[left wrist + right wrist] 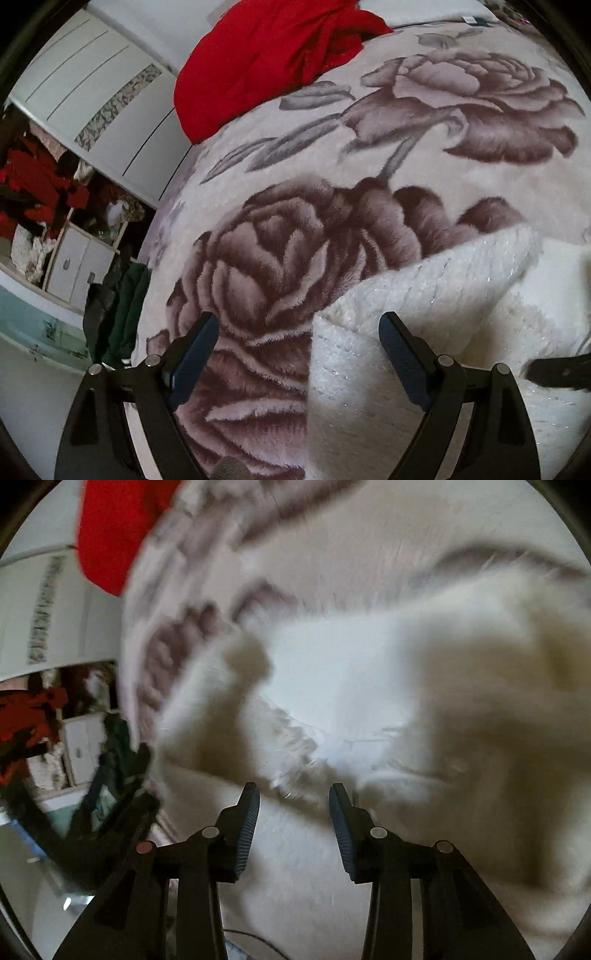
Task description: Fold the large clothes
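Where the two tongs hover low over the bed, the listing starts. Left gripper (299, 325): fingers spread wide, nothing between them, one pad above the rose-print blanket (258, 266), the other above the edge of the white fluffy sweater (424, 295). Right gripper (293, 794): fingers parted, a narrower gap, nothing pinched, poised over the same white fluffy sweater (369, 686); that view is blurred, so finer contact cannot be told.

The sweater lies rumpled on the blanket, at the right of the left-wrist view, silver flecks in its knit, one thick fold turned over near the left tongs.

Beyond it, the plush blanket with large mauve roses covers the bed. At its far edge sits a heaped red garment (273, 55).

Off the bed's left side, a dark green garment (125, 314) hangs or drapes by the edge. Behind that stands an open wardrobe (85, 122) with white doors, one with a patterned strip. Contents of its open compartment: red clothes (40, 192) and mixed pale items, crammed untidily above a small white cupboard (77, 262) with two handled doors; what is inside that cannot be seen.
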{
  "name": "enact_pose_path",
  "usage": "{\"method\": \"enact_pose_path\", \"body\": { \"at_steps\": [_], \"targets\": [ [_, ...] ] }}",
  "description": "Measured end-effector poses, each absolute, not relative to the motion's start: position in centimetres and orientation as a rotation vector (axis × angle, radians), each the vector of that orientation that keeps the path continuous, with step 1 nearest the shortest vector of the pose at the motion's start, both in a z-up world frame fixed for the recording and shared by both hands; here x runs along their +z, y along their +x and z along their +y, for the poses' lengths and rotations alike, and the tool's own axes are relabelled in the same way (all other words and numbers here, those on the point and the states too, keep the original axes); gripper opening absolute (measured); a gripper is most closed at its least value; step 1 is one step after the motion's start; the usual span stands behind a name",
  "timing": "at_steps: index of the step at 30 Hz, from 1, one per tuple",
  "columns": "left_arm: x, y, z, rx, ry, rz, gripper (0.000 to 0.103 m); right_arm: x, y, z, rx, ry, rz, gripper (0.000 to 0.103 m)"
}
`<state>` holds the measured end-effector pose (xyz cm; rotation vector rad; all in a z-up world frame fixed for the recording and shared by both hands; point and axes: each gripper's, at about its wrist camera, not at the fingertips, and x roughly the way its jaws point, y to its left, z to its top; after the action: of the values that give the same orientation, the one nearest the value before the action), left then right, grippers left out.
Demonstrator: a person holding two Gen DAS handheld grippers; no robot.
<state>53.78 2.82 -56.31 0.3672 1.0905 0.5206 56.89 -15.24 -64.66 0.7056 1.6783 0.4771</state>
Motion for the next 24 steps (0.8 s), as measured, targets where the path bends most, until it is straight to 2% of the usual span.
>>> {"method": "enact_pose_path", "body": {
  "at_steps": [1,2,3,9,14,17,18,20,22,24],
  "targets": [
    [-56.3,53.7,2.8,0.516,0.373,1.087,0.089,-65.7,57.1,-14.3,0.491,0.718,1.7,0.033],
    [-56.3,53.5,2.7,0.513,0.376,1.084,0.089,-66.0,57.1,-13.5,0.485,0.708,1.69,0.021],
    [-56.2,53.4,2.8,0.509,0.373,1.083,0.089,-65.9,56.9,-13.1,0.48,0.688,1.662,0.015],
    [-55.0,53.1,3.3,0.481,0.315,1.083,0.089,-62.2,57.1,-13.4,0.372,0.553,1.512,0.012],
    [-54.8,53.0,2.4,0.448,0.336,1.078,0.089,-62.2,59.4,-18.8,0.288,0.542,1.531,0.012],
    [-53.9,51.9,1.8,0.424,0.344,1.073,0.089,-63.2,59.9,-19.0,0.36,0.582,1.603,0.014],
    [-53.3,50.9,1.4,0.411,0.347,1.071,0.089,-63.4,59.9,-19.0,0.385,0.599,1.621,0.022],
    [-52.3,48.8,0.8,0.389,0.347,1.068,0.089,-60.8,58.1,-21.6,0.402,0.63,1.587,0.023],
    [-51.4,46.2,0.1,0.382,0.357,1.067,0.089,-57.6,55.0,-25.9,0.394,0.642,1.533,0.043],
    [-50.8,43.4,-0.6,0.376,0.352,1.08,0.089,-54.9,50.5,-31.0,0.319,0.625,1.506,0.047]
  ]
}}
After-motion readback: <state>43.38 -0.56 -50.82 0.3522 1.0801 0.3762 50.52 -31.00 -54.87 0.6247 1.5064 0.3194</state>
